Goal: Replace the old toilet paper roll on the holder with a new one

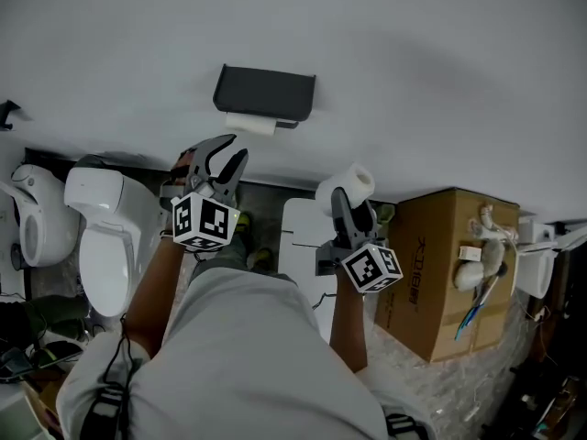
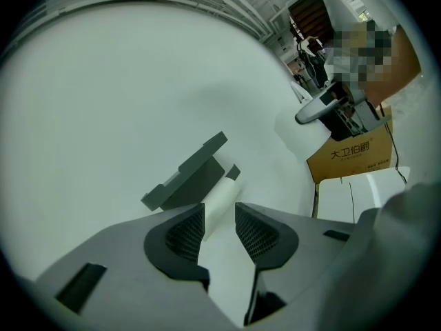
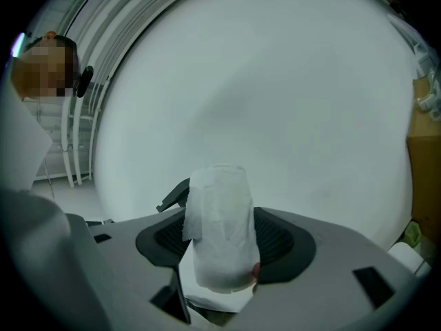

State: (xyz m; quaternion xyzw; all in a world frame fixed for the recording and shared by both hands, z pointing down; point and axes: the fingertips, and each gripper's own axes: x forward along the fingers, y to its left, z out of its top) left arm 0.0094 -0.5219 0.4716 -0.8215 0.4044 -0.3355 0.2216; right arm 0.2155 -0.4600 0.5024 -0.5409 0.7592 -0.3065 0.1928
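- The holder (image 1: 266,91) is fixed on the wall, and the old roll (image 1: 249,124) hangs just under its cover, thin and nearly used up.
- The left tongs (image 1: 227,159) are below the holder and a little to its left. They stand apart with nothing pressed between them; the old roll shows in the gap, but it is not yet reached.
- The right tongs (image 3: 222,238) are clamped on the new roll (image 3: 219,219), below the holder and to its right. A loose flap of paper hangs from this roll.
- The step in hand, as I judge it, is to take the old roll off with the left tongs.
- To do it well, bring the left tongs up so the pads come on both sides of the old roll, near its middle — not on the cover.
- Close only when the roll is well between the pads. It looks soft and thin, so a grip at the tip may slip or tear the paper.
- How the roll sits on its bar I cannot tell from here, so pull gently first and see which way it gives.
- Keep the right tongs firmly closed and to the side of the holder — this way the new roll does not block the left hand.
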